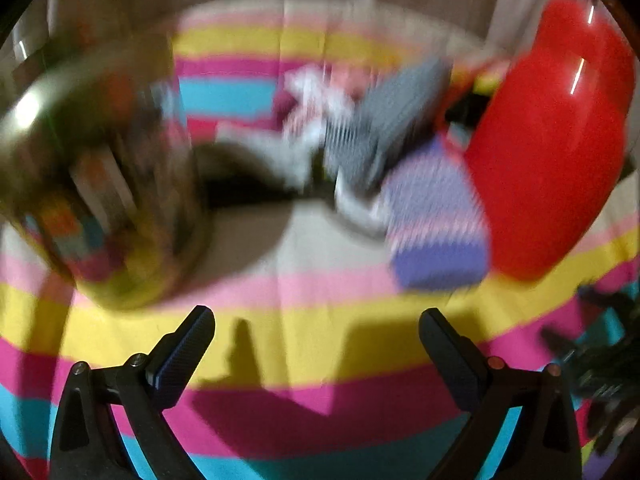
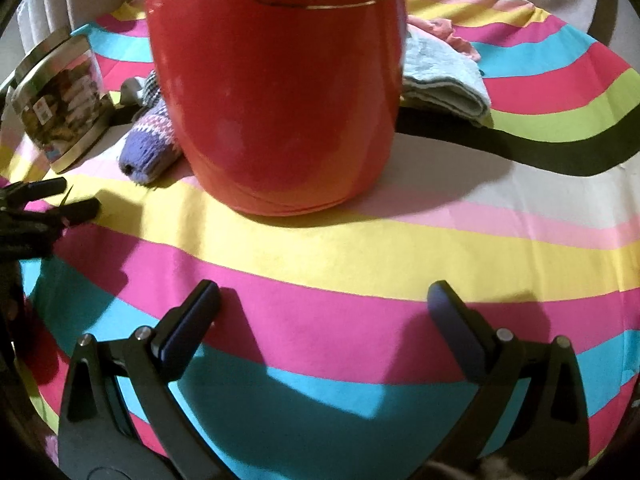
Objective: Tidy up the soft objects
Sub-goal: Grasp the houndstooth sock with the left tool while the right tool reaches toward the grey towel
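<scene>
A purple and pink knitted sock (image 2: 150,148) lies flat on the striped cloth, touching the left side of the red container. On the other side lies a folded light-blue towel (image 2: 444,80), with a crumpled pink cloth (image 2: 452,36) behind it.

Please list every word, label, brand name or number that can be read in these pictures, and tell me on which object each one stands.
Red container: gold oval emblem near its top holds two lines of characters, too blurred to read.
Glass jar with metal lid: a pictured label and a small code square, print too small to read.
Left wrist view: motion-blurred, nothing legible.
Striped tablecloth, knitted purple sock, folded blue towel: no text visible.
</scene>
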### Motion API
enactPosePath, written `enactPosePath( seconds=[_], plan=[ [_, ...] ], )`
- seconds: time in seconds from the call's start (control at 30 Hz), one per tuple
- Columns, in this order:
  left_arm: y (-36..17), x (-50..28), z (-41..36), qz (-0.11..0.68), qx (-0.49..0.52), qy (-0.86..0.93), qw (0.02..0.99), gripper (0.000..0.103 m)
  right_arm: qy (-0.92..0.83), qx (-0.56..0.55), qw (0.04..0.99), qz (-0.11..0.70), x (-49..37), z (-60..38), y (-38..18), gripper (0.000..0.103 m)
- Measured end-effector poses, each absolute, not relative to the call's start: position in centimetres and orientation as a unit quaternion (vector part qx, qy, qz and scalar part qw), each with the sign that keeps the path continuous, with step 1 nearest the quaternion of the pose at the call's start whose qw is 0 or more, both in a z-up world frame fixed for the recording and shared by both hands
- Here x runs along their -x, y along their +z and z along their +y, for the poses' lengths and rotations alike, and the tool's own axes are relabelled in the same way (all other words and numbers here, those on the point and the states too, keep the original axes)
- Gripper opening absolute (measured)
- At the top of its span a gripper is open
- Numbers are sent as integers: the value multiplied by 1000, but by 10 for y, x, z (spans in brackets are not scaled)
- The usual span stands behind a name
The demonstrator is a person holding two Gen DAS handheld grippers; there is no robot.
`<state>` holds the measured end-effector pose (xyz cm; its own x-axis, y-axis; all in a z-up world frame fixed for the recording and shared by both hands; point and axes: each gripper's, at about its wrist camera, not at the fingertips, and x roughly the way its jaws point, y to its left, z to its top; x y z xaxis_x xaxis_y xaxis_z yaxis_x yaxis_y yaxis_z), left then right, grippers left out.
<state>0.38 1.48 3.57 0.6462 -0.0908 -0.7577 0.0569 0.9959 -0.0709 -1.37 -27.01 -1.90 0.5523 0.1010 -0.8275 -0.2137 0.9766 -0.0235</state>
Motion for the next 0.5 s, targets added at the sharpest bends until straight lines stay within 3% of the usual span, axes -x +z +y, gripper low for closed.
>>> enactPosePath(
  seconds=[0.17,0.4,0.5],
  plan=[
    [75,-37,1,355,-22,-60,933,103,87,59,880,463,15,-271,-18,103],
    [69,-96,-23,348,-70,-92,930,102,87,58,880,463,15,-271,-18,103],
    [60,-120,-28,356,-77,-92,927,87,87,59,880,463,15,-270,-18,103]
  ],
)
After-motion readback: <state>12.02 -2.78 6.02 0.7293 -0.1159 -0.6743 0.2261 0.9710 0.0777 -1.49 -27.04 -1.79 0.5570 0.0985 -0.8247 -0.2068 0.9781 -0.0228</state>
